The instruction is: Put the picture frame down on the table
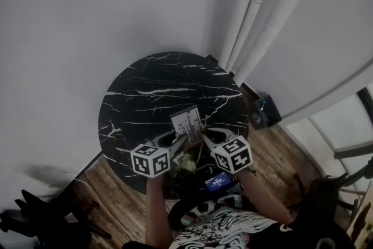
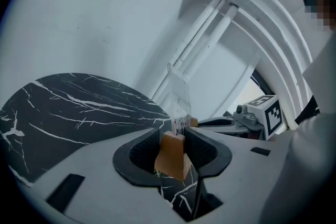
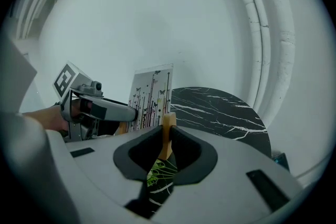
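- Two grippers are holding the frame (image 1: 187,120) between them. The left gripper (image 1: 182,140) is pinching a wooden part of it, and the right gripper (image 1: 203,138) is clamping its wooden edge. Both pairs of jaws are narrowed tight onto the wood.
- The frame is standing roughly upright over the near rim of the table (image 1: 145,90), its printed face showing thin stems and butterflies. Whether its base is touching the top cannot be told.
- Each gripper is showing in the other's view, just beside the frame. Nothing else is sitting on the table.
- A small lit screen (image 1: 218,182) is glowing just below the grippers, near the person's patterned shirt (image 1: 224,230).
- A pale green-lined thing (image 1: 186,162) is lying between the two marker cubes, too dim to name.
- The table is a round black slab with white veins, standing in a corner on a wood floor (image 1: 274,151).
- Plain pale walls are closing in behind it, and white pipes (image 1: 256,9) are running up the corner.
- One dark box (image 1: 265,111) is sitting on the floor to the right of the table. Its contents are too small to make out.
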### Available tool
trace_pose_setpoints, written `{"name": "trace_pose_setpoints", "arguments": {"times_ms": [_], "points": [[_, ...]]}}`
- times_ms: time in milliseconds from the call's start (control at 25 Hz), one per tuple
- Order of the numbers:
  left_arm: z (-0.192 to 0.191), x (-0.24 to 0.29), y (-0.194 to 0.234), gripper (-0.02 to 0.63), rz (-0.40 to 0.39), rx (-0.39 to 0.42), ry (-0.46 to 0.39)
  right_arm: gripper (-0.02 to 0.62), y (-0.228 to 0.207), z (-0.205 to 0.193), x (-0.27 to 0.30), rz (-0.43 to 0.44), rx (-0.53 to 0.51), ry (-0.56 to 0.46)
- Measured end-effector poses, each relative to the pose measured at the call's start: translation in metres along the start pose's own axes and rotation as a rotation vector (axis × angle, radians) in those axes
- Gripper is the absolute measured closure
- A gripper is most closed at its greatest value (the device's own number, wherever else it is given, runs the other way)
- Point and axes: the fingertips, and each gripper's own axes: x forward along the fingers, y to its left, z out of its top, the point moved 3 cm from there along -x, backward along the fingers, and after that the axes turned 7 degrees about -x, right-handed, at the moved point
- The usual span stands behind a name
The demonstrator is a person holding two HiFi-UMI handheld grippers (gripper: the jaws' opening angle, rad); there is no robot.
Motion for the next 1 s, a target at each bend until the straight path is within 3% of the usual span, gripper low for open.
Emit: {"name": "trace_pose_setpoints", "arguments": {"times_ms": [600,1000], "points": [[0.0,0.026,-0.001,0.453,-0.026,0.014,0.035,0.545,-0.021,-0.008,-0.001,-0.016,0.006,0.022],[0.007,0.039,0.021,0.453,-0.011,-0.015,0.06,0.545,-0.033,-0.007,0.024,0.01,0.024,0.05]]}}
